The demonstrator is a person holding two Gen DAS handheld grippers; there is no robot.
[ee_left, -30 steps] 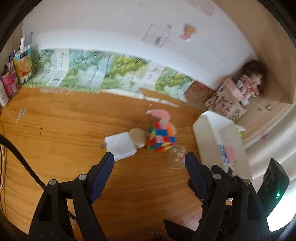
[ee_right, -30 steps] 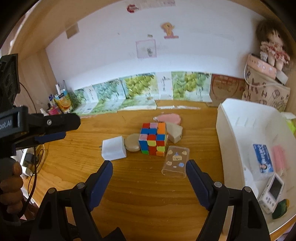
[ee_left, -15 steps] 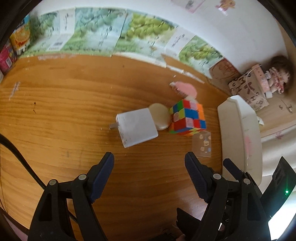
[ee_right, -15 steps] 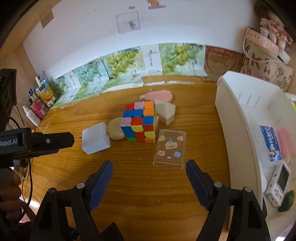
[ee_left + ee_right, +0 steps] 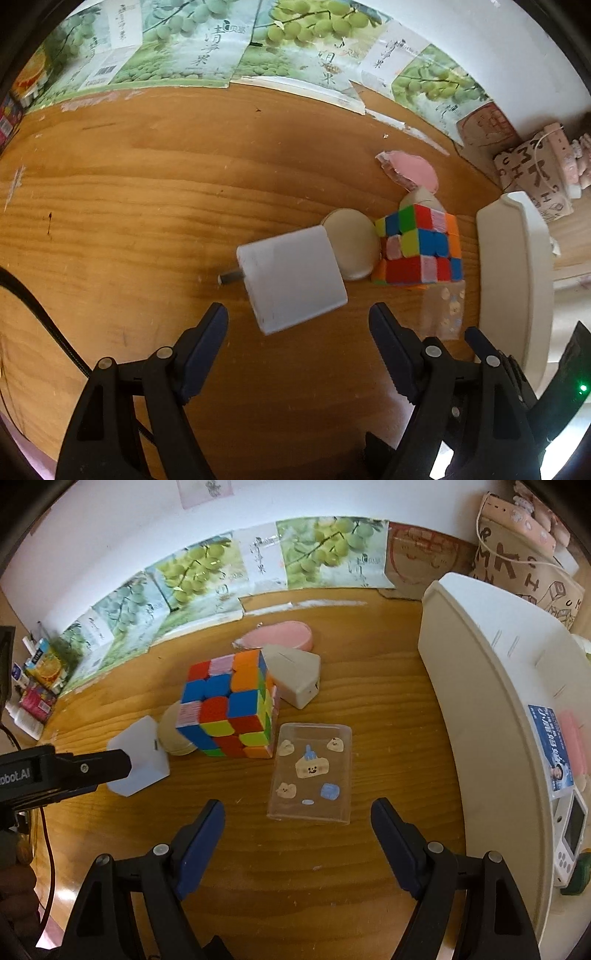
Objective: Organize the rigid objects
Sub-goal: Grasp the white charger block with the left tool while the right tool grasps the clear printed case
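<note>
Currently both tools are held with jaws apart, nothing between them. The left tool [image 5: 297, 325] is aimed down over the white charger [image 5: 291, 278], which lies on the wooden table [image 5: 129, 221] with its prongs pointing left. A beige round disc [image 5: 352, 242] is touching the charger's right side, and the colour cube [image 5: 229, 709] is just right of the disc. The right tool [image 5: 297, 819] is positioned over the clear phone case [image 5: 312, 773], lying flat just near-right of the cube. A grey wedge [image 5: 295, 674] and a pink oval piece [image 5: 280, 637] are seen beyond the cube. The white tray [image 5: 472, 686] sits at the right.
</note>
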